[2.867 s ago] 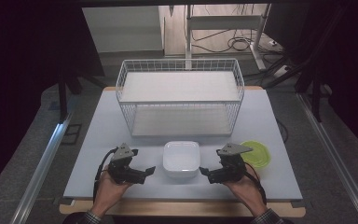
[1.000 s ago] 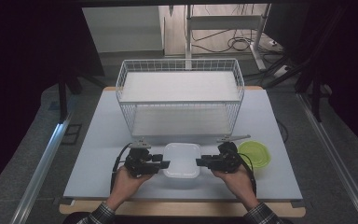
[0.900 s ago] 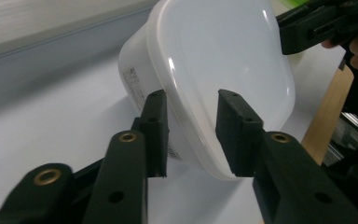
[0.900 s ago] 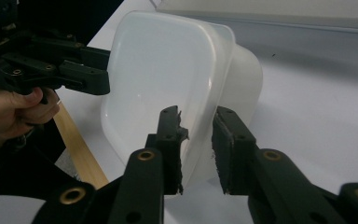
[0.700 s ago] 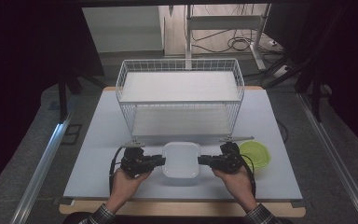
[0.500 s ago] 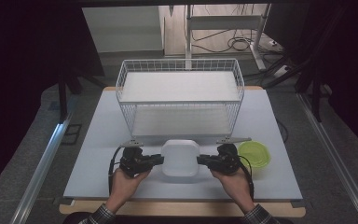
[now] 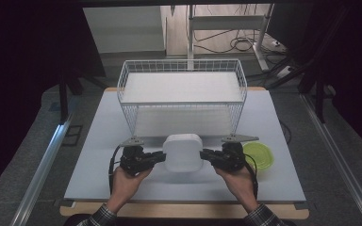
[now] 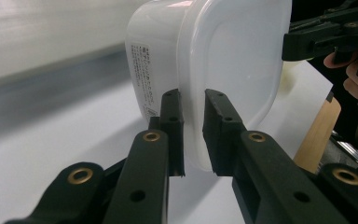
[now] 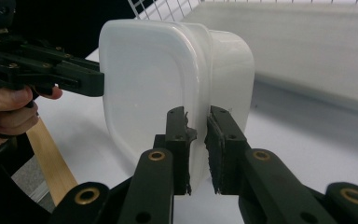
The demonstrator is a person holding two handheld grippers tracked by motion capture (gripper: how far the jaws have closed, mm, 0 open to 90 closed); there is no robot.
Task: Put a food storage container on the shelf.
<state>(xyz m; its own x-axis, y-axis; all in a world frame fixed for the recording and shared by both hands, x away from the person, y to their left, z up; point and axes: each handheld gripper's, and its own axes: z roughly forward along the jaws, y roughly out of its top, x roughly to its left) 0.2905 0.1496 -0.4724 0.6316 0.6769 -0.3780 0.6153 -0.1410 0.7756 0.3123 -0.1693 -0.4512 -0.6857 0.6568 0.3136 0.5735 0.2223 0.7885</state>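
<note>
White plastic container (image 7: 182, 152) gripped at both side rims, lifted and tipped on edge just in front of the wire basket (image 7: 181, 96).
Left gripper (image 7: 158, 157) and right gripper (image 7: 206, 156) each pinch the lid rim, jaws narrow. Pickup looks done; placement, likely into the basket, remains. Green lid (image 7: 259, 155) lies beside the right hand. Printed label (image 8: 143, 74) on container wall, too small to read.
</note>
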